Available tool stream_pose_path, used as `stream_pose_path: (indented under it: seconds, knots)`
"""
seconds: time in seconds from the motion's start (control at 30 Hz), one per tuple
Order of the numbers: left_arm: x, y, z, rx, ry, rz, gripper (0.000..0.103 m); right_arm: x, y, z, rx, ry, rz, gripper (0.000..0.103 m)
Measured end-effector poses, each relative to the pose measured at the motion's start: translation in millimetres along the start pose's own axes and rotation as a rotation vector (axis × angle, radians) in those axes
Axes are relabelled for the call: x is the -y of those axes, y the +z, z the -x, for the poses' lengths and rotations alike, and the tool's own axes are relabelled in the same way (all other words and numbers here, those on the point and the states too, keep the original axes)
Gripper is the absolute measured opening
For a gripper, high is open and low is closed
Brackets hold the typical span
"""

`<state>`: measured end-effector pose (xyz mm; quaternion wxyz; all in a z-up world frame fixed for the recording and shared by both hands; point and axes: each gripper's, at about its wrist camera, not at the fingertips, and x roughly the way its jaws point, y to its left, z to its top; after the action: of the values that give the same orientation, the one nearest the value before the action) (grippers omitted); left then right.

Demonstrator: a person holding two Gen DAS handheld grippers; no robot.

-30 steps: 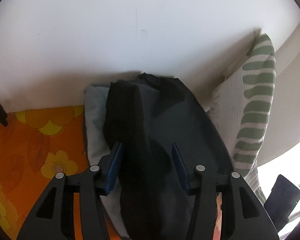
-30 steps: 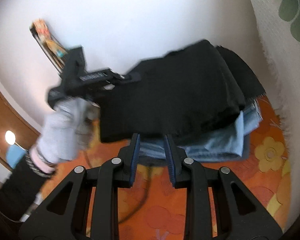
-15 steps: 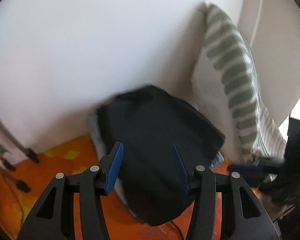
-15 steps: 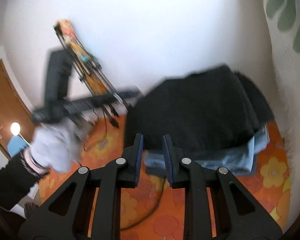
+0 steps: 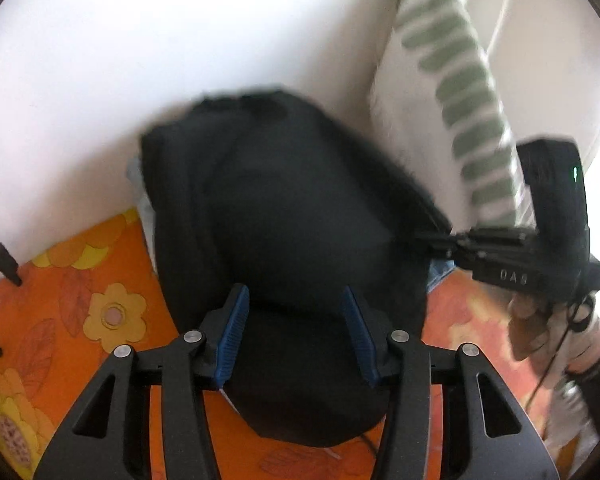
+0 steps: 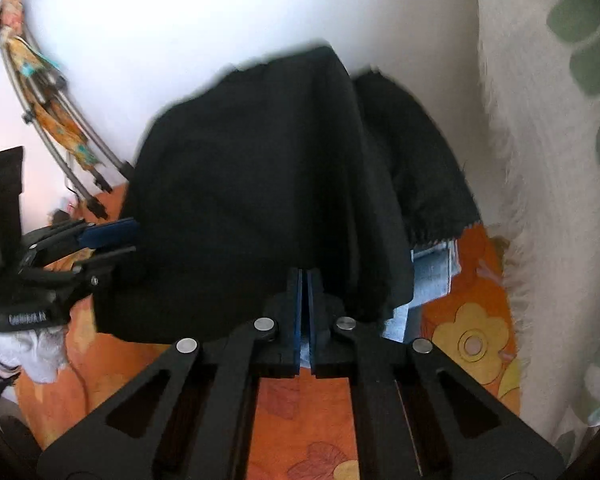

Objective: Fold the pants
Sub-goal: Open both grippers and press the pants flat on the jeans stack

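A: Where are the black pants (image 5: 284,216)?
B: Folded atop lighter jeans (image 6: 431,276) on the orange floral cover (image 5: 80,304).

A: And the fingers?
B: The left gripper (image 5: 294,334) is spread above them; the right gripper (image 6: 304,304), just closing, is pressed together at their near edge.

A: Handling?
B: Probably soft, limp; grip a folded edge.

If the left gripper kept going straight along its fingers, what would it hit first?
Most likely the black pants, folded on top of the stack: they fill the space between and beyond the left gripper's open fingers. Depth is unclear, so contact distance can't be judged.
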<state>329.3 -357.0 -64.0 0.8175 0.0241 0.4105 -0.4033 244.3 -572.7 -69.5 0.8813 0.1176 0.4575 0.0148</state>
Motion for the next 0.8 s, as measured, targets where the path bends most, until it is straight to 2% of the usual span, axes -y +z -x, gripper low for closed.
stream_pose_path:
  seconds: [0.07, 0.13, 0.2, 0.27, 0.37, 0.47, 0.57, 0.63, 0.8]
  knots:
    - [-6.9, 12.7, 19.0, 0.058, 0.016, 0.001, 0.048, -9.1, 12.5, 16.4, 0.057, 0.037, 0.036, 0.004]
    - [-14.3, 27.0, 26.3, 0.097, 0.057, -0.003, 0.048, -18.7, 29.9, 24.4, 0.119, 0.025, 0.073, 0.009]
    - [-24.8, 43.1, 24.2, 0.118, 0.080, 0.022, 0.048, -22.5, 53.0, 17.1, 0.151, 0.048, 0.068, 0.012]
    - [-32.1, 55.8, 14.5, 0.119, 0.112, 0.016, 0.048, -27.2, 65.1, 9.2, 0.162, 0.027, 0.066, 0.012]
    - [-42.9, 66.9, -6.1, 0.102, 0.122, 0.045, 0.048, -13.7, 78.0, -12.6, 0.131, 0.008, 0.031, 0.012]
    - [-47.5, 68.1, -29.6, 0.068, 0.136, 0.046, 0.048, -0.3, 68.4, -34.1, 0.090, -0.037, 0.015, 0.012]
    - [-52.5, 58.8, -58.0, 0.021, 0.144, 0.062, 0.049, 8.7, 57.0, -52.4, 0.055, -0.065, 0.026, 0.012]
    - [-58.0, 48.3, -73.2, -0.004, 0.131, 0.087, 0.049, 10.5, 55.1, -55.1, 0.064, -0.062, 0.033, 0.011]
    - [-67.1, 37.1, -80.8, 0.001, 0.118, 0.150, 0.050, 16.1, 52.6, -57.2, 0.062, -0.060, 0.030, 0.006]
